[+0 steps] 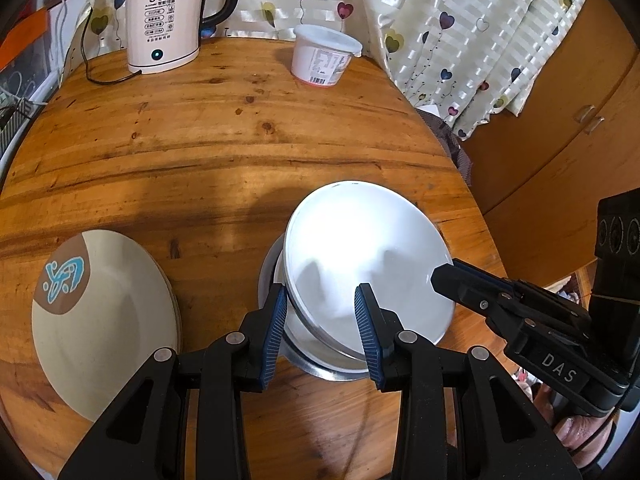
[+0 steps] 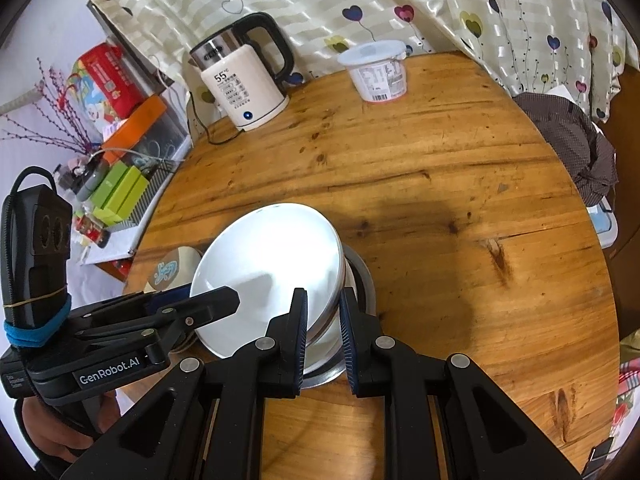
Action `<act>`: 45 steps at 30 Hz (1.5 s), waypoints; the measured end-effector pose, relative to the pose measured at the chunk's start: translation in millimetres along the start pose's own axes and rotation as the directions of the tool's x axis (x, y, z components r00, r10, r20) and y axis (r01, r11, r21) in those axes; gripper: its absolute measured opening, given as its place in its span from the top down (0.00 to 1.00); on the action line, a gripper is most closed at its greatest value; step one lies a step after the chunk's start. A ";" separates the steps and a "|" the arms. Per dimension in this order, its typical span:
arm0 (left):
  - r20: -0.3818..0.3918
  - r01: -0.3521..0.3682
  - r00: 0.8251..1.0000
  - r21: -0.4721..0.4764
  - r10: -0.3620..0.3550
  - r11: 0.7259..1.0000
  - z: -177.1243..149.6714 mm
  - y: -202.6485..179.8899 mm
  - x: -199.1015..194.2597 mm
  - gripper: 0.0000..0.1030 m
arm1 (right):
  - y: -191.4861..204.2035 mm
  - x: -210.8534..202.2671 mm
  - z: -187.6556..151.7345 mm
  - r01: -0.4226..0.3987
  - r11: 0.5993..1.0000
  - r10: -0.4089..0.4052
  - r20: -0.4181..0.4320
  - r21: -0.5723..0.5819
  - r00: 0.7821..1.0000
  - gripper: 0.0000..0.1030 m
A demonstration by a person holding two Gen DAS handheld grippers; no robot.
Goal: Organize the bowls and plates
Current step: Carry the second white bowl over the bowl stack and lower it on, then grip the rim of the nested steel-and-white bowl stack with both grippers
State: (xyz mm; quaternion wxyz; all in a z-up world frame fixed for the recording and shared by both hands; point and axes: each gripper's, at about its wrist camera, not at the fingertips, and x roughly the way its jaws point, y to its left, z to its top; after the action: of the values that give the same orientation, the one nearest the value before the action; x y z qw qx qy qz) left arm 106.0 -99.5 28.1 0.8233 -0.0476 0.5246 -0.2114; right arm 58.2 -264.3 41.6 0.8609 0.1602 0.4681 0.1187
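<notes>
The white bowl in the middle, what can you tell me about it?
The white bowl looks like glazed ceramic, plain and glossy, seemingly empty. It is tilted and sits in a metal bowl on the wooden table. The left gripper straddles its near rim; the right gripper is clamped on the rim on the other side.
</notes>
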 end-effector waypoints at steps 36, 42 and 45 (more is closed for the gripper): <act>0.051 0.009 0.999 -0.019 -0.008 1.000 -11.9 9.4 7.3 0.64 | 1.9 9.9 -4.8 0.013 0.999 -0.014 -0.025 -0.038 1.000 0.82; 0.070 0.041 0.997 -0.049 -0.037 0.998 -15.2 14.1 5.1 0.63 | 0.0 9.0 -5.5 0.011 0.999 -0.012 -0.023 -0.042 1.000 0.82; 0.085 0.043 0.996 -0.055 -0.038 0.998 -15.5 14.5 2.3 0.63 | -1.0 7.4 -5.8 0.003 0.999 -0.004 -0.019 -0.036 1.000 0.82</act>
State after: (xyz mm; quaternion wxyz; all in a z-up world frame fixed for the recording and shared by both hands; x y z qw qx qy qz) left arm 97.5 -85.0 14.9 0.8386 -0.0905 0.4941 -0.2107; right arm 57.3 -261.7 32.5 0.8593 0.1425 0.4745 0.1274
